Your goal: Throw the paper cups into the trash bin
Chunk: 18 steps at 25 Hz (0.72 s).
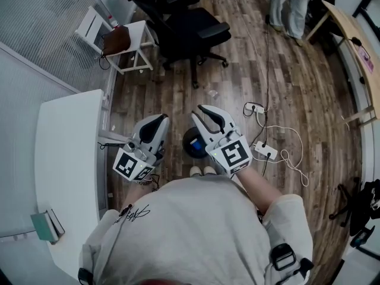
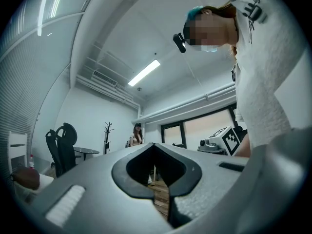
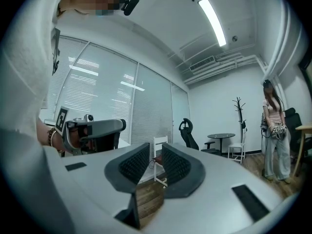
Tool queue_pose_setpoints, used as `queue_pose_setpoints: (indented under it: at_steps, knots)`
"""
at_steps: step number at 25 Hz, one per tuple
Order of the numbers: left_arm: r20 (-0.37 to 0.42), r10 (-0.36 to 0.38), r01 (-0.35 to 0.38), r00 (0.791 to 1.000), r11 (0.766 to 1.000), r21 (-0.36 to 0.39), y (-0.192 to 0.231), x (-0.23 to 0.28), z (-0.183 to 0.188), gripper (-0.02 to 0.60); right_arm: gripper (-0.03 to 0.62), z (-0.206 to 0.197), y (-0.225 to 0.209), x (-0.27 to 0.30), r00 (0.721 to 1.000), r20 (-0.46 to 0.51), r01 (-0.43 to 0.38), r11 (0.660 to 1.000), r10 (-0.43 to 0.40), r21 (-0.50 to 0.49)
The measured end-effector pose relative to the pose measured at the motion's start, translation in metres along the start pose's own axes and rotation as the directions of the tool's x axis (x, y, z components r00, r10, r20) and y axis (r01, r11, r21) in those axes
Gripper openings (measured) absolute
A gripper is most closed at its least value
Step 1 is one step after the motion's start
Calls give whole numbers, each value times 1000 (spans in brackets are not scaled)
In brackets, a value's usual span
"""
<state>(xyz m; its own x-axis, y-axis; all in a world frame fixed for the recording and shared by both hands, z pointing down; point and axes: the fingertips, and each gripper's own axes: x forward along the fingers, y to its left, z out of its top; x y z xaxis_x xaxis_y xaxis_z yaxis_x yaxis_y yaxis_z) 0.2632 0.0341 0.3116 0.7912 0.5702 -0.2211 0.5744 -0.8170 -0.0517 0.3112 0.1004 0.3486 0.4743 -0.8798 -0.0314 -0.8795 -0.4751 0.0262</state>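
L gripper (image 2: 153, 150) jaws pressed together, empty. R gripper (image 3: 155, 155) jaws a slit apart, empty. Both hover at the dark trash bin (image 1: 191, 142), prob. for drops. No paper cups visible. Pale scrap (image 1: 212, 93) at bin's 12 o'clock, unclear what.

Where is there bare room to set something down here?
The white table is bare beyond the books; so is the floor between the office chair and the bin. Power strips crowd the floor right of the bin.
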Motion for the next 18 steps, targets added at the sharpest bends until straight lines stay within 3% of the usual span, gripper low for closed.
queue_pose_setpoints:
  at_steps: [18]
  knots:
    - [2, -16, 16, 1000, 1000, 5, 3, 7, 0, -6, 32, 2, -3, 5, 1000, 5, -4, 1000, 4, 8]
